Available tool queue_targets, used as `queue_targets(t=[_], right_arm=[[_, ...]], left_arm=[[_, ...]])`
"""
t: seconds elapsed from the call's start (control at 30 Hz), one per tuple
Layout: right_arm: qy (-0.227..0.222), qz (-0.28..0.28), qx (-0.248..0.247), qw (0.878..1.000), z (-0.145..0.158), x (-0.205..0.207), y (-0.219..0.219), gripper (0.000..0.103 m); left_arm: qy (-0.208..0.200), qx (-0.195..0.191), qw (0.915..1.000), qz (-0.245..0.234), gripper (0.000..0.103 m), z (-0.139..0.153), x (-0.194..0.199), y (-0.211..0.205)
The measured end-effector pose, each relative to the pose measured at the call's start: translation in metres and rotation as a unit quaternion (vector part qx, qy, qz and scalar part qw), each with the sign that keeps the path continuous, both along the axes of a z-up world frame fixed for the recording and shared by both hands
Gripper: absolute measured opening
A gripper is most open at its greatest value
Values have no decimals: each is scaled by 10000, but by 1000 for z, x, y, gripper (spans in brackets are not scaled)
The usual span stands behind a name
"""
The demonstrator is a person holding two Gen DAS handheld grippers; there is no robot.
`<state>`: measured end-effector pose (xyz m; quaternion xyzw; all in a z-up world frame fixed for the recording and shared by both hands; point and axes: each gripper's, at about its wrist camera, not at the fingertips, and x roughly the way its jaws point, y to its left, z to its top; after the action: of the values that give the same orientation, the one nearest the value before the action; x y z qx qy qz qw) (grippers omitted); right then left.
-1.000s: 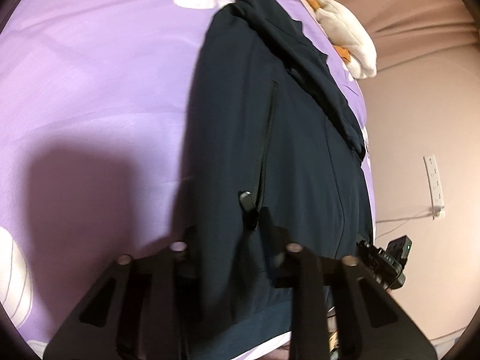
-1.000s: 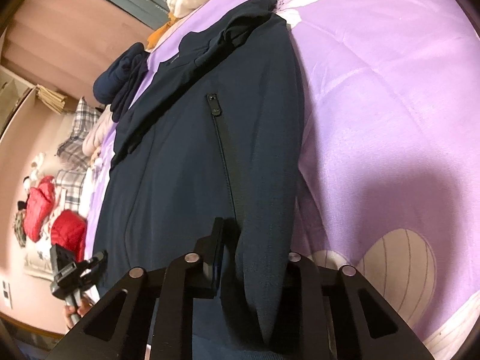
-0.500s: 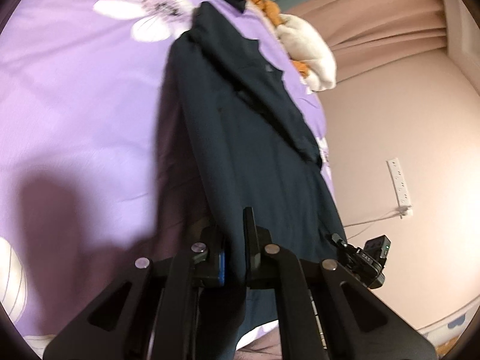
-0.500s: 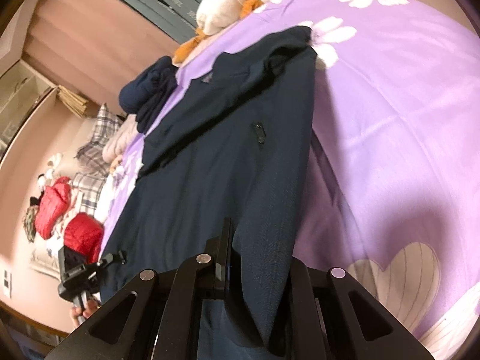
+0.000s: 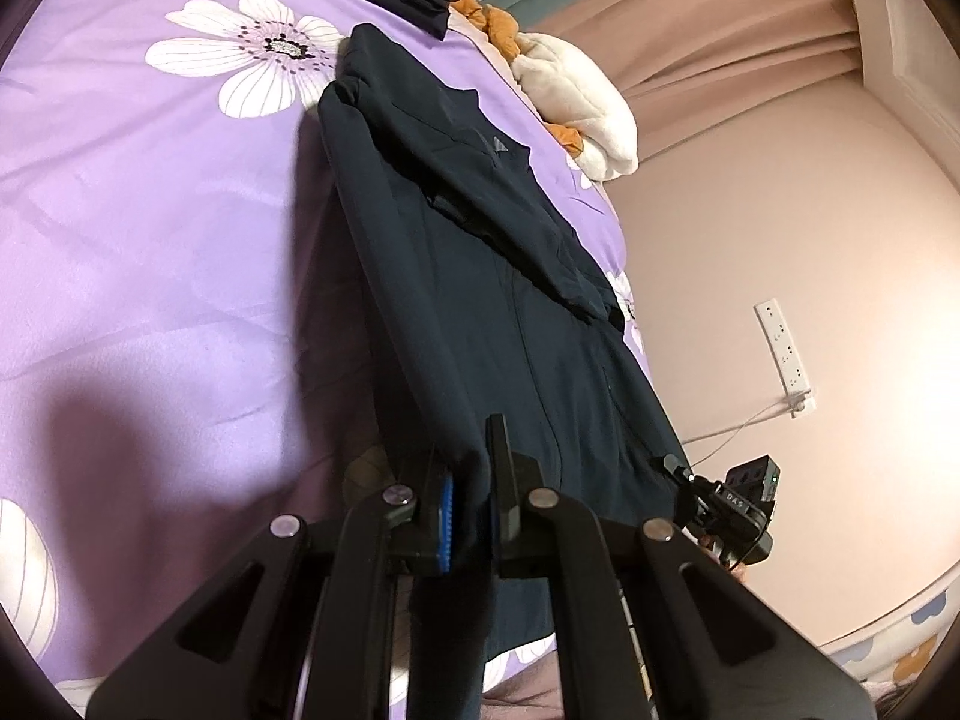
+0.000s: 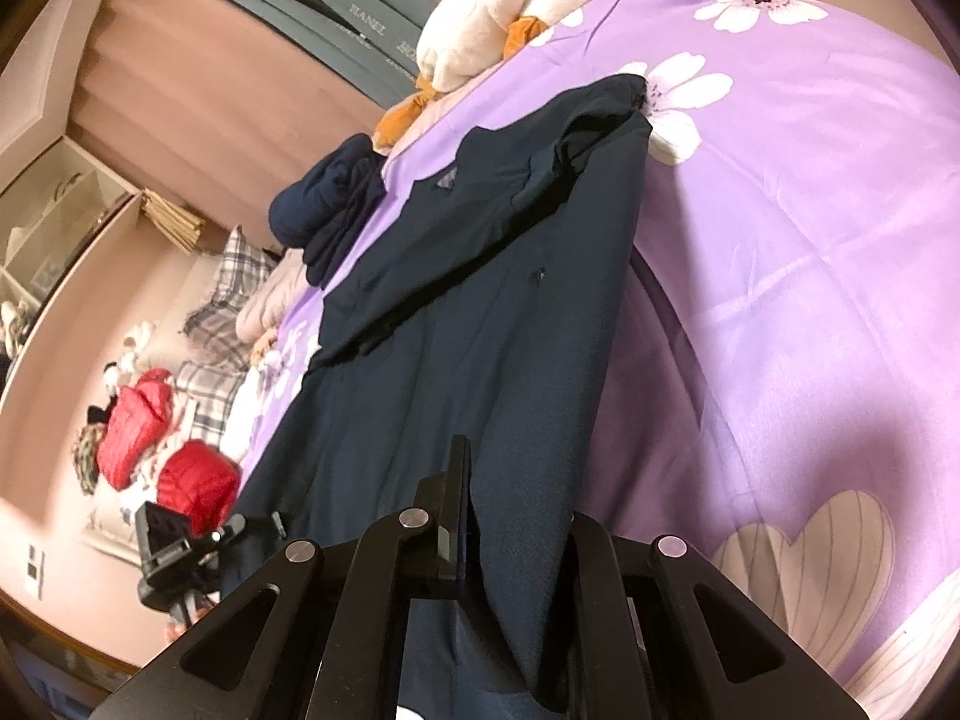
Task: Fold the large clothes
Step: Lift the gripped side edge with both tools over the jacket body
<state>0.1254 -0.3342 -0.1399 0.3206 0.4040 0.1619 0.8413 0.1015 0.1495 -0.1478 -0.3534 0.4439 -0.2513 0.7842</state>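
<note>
Jacket (image 5: pixel 510 312): dark navy, stretched lengthwise over the bed, hem end lifted
Left hand-held gripper (image 5: pixel 471 498): clamped on one hem corner
Right hand-held gripper (image 6: pixel 516 516): pinching the other hem corner
Bed (image 5: pixel 150 240): purple floral cover
Room: pink walls, wall socket strip (image 5: pixel 786 354), white plush toy (image 6: pixel 504 12)

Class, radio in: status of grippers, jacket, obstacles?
Left gripper and right gripper shut on jacket hem. Hem lifted, collar end on bed. Plush toy beyond collar.

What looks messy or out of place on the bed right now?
Nothing damaged or spilled. The navy jacket has one sleeve lying diagonally across its front, and a white plush toy plus a pile of dark clothes crowd the bed's far end.
</note>
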Motion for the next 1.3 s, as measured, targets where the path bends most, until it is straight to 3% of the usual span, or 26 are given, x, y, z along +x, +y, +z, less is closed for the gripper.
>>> queue_targets(t=[0.67, 1.3], right_arm=[[-141, 8, 175, 9997, 5, -7, -5, 10], [-696, 478, 217, 9962, 45, -19, 13, 9]], left_arm=[[-135, -130, 9998, -29, 4, -2, -4, 5], [-420, -463, 9979, -154, 4, 23, -22, 20]])
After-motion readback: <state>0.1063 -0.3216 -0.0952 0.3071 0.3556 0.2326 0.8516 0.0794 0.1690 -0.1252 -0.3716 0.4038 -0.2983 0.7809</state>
